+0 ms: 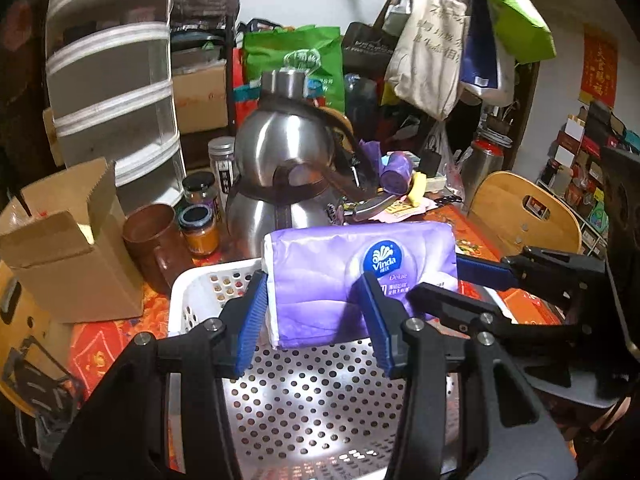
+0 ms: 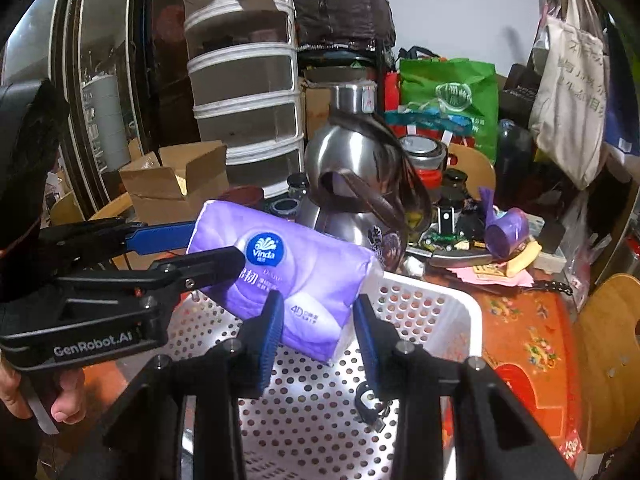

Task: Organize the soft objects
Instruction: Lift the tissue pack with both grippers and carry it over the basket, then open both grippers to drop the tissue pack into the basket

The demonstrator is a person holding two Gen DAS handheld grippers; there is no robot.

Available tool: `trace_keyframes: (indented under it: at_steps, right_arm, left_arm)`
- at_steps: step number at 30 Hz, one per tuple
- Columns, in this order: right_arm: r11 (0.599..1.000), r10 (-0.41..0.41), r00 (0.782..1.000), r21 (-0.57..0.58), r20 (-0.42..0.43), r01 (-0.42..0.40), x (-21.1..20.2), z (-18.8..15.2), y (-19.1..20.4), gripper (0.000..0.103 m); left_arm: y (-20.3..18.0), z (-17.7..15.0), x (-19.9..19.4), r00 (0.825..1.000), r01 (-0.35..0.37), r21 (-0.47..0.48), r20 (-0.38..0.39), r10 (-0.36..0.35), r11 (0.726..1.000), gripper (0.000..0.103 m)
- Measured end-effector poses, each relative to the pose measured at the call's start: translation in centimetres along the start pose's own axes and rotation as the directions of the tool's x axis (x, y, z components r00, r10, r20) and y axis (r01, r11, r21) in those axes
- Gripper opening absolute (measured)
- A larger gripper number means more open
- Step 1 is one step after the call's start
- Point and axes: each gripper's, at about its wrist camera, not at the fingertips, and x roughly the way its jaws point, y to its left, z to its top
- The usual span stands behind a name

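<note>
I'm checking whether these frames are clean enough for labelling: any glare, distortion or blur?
Left wrist view: a bright glare patch on the white basket floor, fisheye bending at the edges, tissue pack sharp. Right wrist view: the same floor glare, dark vignetted corners, steel kettle mirror-bright, background shelves soft.

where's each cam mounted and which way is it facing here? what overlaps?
Left wrist: on the left gripper, looking forward and down at the purple tissue pack over the white perforated basket; the right gripper enters from the right.
Right wrist: on the right gripper, same downward aim, holding the pack's other end; the left gripper and a hand show at left.
Shared: tissue pack, basket, steel kettle, cardboard box, both grippers.
</note>
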Motion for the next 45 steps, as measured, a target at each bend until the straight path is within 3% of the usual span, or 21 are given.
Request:
trace_keyframes:
  at_steps: [4, 5, 7, 12, 21, 29, 36, 42, 45]
  right_arm:
    - [0.999, -0.019, 0.999, 0.027, -0.039, 0.020, 1.5, -0.5, -1.3, 0.038]
    - [0.998, -0.040, 0.998, 0.042, -0.049, 0.042, 1.7, -0.8, -1.8, 0.050]
    - [0.995, -0.062, 0.997, 0.073, -0.054, 0.066, 1.8, -1.5, -3.1, 0.067]
    - [0.993, -0.065, 0.995, 0.093, -0.071, 0.072, 1.4, -2.1, -3.7, 0.068]
    - [0.995, -0.068, 0.994, 0.073, -0.081, 0.074, 0.1, -3.3, -2.5, 0.068]
    - [0.987, -0.116, 0.992, 0.107, -0.051, 0.121, -4.5, -5.6, -1.4, 0.072]
    - [0.981, -0.128, 0.992, 0.144, -0.001, 0.127, -10.2, -11.3, 1.6, 0.078]
    - [0.976, -0.110, 0.993, 0.183, -0.046, 0.116, -11.8, -17.8, 5.2, 0.078]
    - [0.976, -0.077, 0.994, 0.198, -0.081, 0.091, -11.3, -20.4, 7.6, 0.078]
  left_arm:
    - [1.5, -0.4, 3.0, 0.999, 0.028, -0.042, -0.037, -0.029, 0.999, 0.052]
    - [1.8, -0.6, 3.3, 0.998, 0.034, -0.044, -0.047, -0.036, 0.998, 0.066]
    - [3.1, -1.3, 3.7, 0.998, 0.029, -0.064, -0.052, -0.033, 0.998, 0.079]
    - [5.5, -2.2, 3.3, 0.999, 0.021, -0.114, -0.041, -0.025, 0.993, 0.079]
    - [4.3, -3.8, 2.1, 0.997, 0.030, -0.072, -0.075, -0.035, 0.997, 0.080]
    - [3.7, -6.0, -2.0, 0.997, 0.025, -0.080, -0.066, -0.030, 0.997, 0.080]
    - [2.4, -12.5, -8.2, 0.997, 0.000, -0.049, -0.080, -0.004, 0.999, 0.081]
    - [3.6, -19.4, -13.9, 0.999, -0.002, -0.099, -0.043, -0.003, 0.995, 0.084]
    - [4.8, -22.9, -16.3, 0.999, -0.042, -0.123, -0.030, 0.039, 0.991, 0.085]
